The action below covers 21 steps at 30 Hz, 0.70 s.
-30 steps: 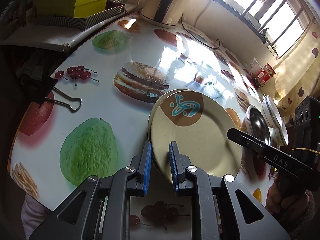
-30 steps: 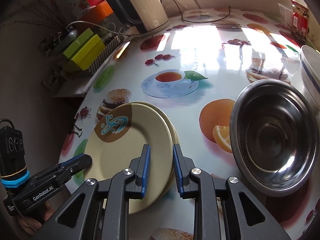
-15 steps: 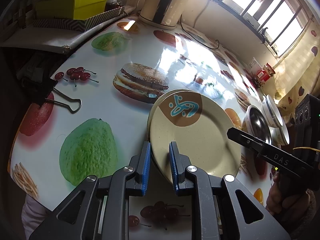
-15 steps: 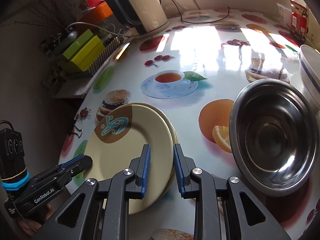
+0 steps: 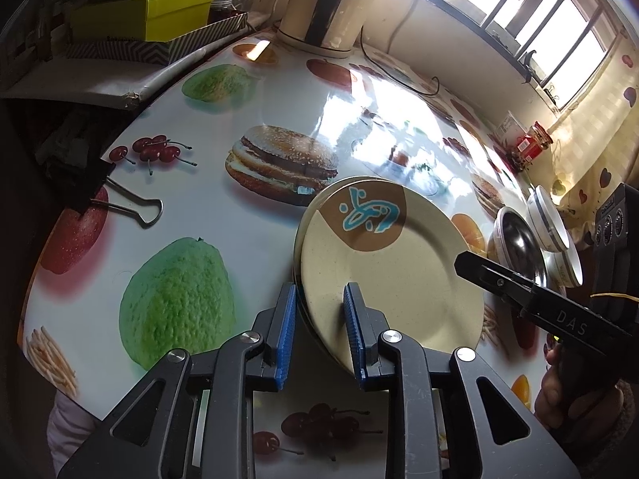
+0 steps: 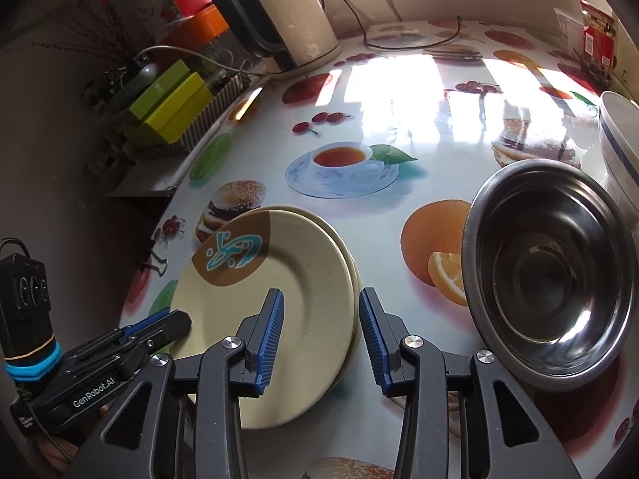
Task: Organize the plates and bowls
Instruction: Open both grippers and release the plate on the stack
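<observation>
A beige plate (image 5: 391,263) with a brown patch and a blue mark lies on top of a second beige plate whose rim shows at its far edge (image 6: 319,215). My left gripper (image 5: 319,319) is open, its blue pads on either side of the stack's near rim. My right gripper (image 6: 321,319) is open, astride the stack's right rim (image 6: 353,279). A steel bowl (image 6: 547,295) stands to the right of the plates. A white bowl with a blue line (image 6: 619,147) stands behind it, and both bowls show in the left wrist view (image 5: 519,239).
The round table (image 6: 419,92) has a glossy food-print cover. A kettle (image 6: 287,12) and green boxes (image 6: 171,99) stand at the back left. A black binder clip (image 5: 104,191) lies at the left edge. A red packet (image 6: 597,32) is at the back right.
Both grippers have opened wider around the plate stack's rim. The top plate has settled onto the lower one. The bowls have not moved.
</observation>
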{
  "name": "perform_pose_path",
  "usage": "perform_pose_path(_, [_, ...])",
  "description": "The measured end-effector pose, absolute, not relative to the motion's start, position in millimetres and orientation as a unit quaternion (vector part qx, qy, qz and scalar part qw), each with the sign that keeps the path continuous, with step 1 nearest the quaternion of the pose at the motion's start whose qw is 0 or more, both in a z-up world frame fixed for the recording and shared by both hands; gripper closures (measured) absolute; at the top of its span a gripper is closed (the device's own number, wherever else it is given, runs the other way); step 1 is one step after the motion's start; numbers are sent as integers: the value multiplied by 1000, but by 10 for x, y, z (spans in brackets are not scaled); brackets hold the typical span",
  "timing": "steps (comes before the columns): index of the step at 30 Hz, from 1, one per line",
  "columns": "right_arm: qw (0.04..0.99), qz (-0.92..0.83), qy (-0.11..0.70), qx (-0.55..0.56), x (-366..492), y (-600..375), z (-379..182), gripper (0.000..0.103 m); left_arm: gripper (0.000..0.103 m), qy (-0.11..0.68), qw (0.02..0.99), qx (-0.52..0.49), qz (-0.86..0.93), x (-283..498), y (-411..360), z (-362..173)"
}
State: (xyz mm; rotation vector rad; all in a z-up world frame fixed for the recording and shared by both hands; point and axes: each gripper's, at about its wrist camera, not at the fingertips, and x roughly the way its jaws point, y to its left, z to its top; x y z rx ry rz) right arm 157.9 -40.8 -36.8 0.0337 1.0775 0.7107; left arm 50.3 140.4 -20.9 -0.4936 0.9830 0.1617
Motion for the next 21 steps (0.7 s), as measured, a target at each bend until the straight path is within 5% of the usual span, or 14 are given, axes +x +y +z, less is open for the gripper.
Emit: perform_pose_path(21, [820,327,469,8,1514,-454,-187,50,65,448,862,-218,96,418,1398,-39])
